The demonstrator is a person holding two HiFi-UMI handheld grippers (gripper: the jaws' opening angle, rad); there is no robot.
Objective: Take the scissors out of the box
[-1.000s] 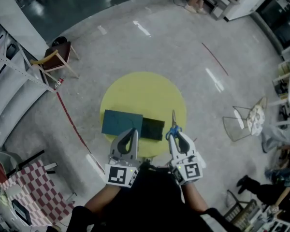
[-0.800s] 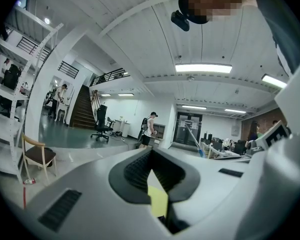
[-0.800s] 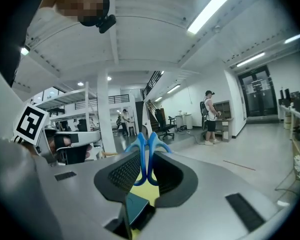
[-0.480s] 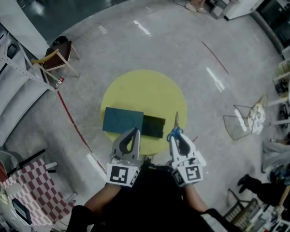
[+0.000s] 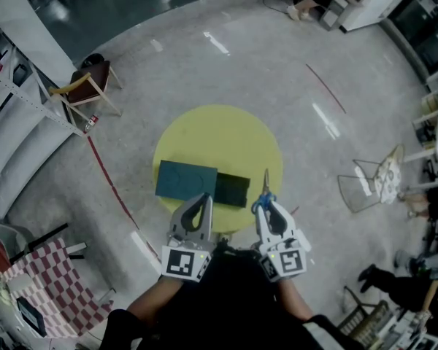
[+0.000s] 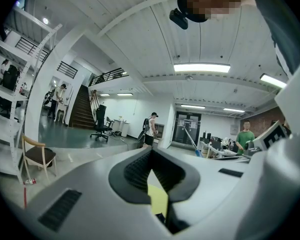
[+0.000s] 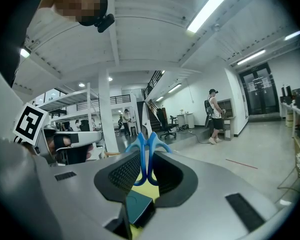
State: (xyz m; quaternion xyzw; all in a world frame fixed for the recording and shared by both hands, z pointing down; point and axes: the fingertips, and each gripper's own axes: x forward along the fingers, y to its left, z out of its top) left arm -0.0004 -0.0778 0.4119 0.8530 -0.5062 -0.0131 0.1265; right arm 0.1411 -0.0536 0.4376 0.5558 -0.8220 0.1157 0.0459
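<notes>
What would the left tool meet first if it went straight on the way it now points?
Probably nothing soon: the left tool points almost level above the yellow table, so it would likely pass over the box; its height above the box is unclear.

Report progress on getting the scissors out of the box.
Done: the scissors are out of the dark box, its teal lid beside it. In hand: the right gripper clamps their blue handles. Left: perhaps setting them down on the yellow table; the left gripper is shut and empty.

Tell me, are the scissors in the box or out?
Out. The right hand-held gripper holds the scissors by their blue handles, to the side of the dark box.
</notes>
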